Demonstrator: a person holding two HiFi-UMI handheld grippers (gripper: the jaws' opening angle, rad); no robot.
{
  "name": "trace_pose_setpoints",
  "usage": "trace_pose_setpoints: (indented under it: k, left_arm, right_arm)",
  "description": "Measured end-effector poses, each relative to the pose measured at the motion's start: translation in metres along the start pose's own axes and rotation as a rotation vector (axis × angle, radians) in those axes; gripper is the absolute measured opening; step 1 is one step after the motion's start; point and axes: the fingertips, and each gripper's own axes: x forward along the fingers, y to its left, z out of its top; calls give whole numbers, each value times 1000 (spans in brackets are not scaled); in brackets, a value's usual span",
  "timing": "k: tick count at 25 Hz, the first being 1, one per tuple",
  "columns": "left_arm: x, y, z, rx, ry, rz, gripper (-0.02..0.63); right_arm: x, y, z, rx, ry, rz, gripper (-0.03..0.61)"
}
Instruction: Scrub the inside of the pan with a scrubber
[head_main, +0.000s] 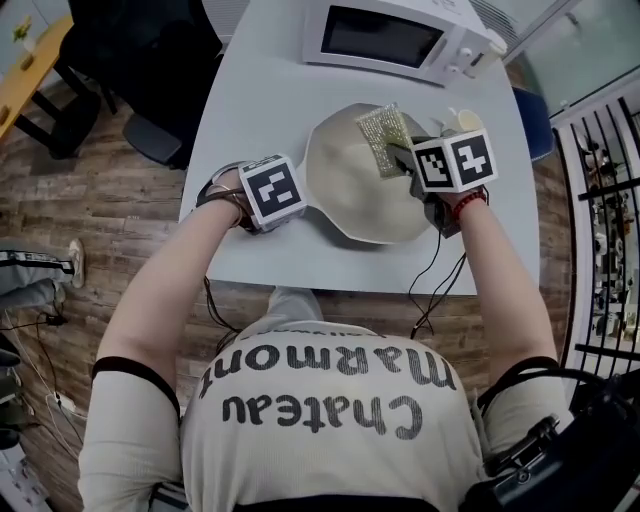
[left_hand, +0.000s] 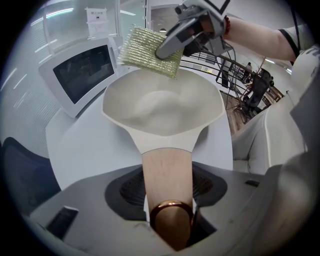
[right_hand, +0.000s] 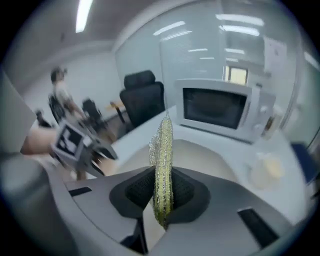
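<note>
A cream pan (head_main: 365, 180) sits on the white table (head_main: 250, 110), its wooden handle (left_hand: 167, 175) with a copper ring pointing toward me. My left gripper (left_hand: 169, 200) is shut on that handle. My right gripper (right_hand: 162, 192) is shut on a flat yellow-green scrubber (right_hand: 162, 170), which stands edge-on between the jaws. From the left gripper view the scrubber (left_hand: 149, 51) hangs over the pan's far rim (left_hand: 165, 107). In the head view the scrubber (head_main: 384, 138) lies above the pan's right side, close to the right gripper (head_main: 415, 165).
A white microwave (head_main: 395, 40) stands at the table's far edge, just beyond the pan. A pale rounded thing (right_hand: 267, 170) sits on the table right of the pan. Black office chairs (head_main: 150, 60) stand off the table's left side.
</note>
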Motion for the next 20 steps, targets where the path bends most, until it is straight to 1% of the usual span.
trace_pose_setpoints:
  k: [2, 3, 4, 5, 7, 9, 11, 15, 17, 20]
  left_arm:
    - [-1, 0, 1, 4, -2, -1, 224]
    - [-1, -1, 1, 6, -2, -1, 224]
    - [-1, 0, 2, 9, -5, 1, 224]
    - [-1, 1, 3, 14, -11, 6, 224]
    - [-1, 5, 6, 23, -27, 21, 224]
    - [0, 3, 3, 11, -14, 5, 224]
    - [1, 0, 2, -2, -13, -10, 222]
    - [2, -2, 0, -21, -16, -14, 221]
    - [1, 0, 4, -13, -35, 0, 221]
    - [-1, 6, 13, 8, -66, 28, 221]
  right_arm:
    - [8, 51, 11, 314, -61, 349, 57]
    - [13, 70, 12, 460, -61, 479, 57]
    - [21, 83, 9, 582, -40, 560, 57]
    - [30, 92, 0, 673, 0, 593, 57]
    - [51, 102, -22, 780, 84, 596, 57]
    - [65, 109, -32, 858, 105, 619, 57]
    - [72, 111, -34, 906, 110, 624, 57]
    - [88, 116, -46, 897, 200, 614, 57]
    - [93, 116, -54, 854, 253, 576, 57]
    - [99, 113, -65, 761, 336, 512, 57]
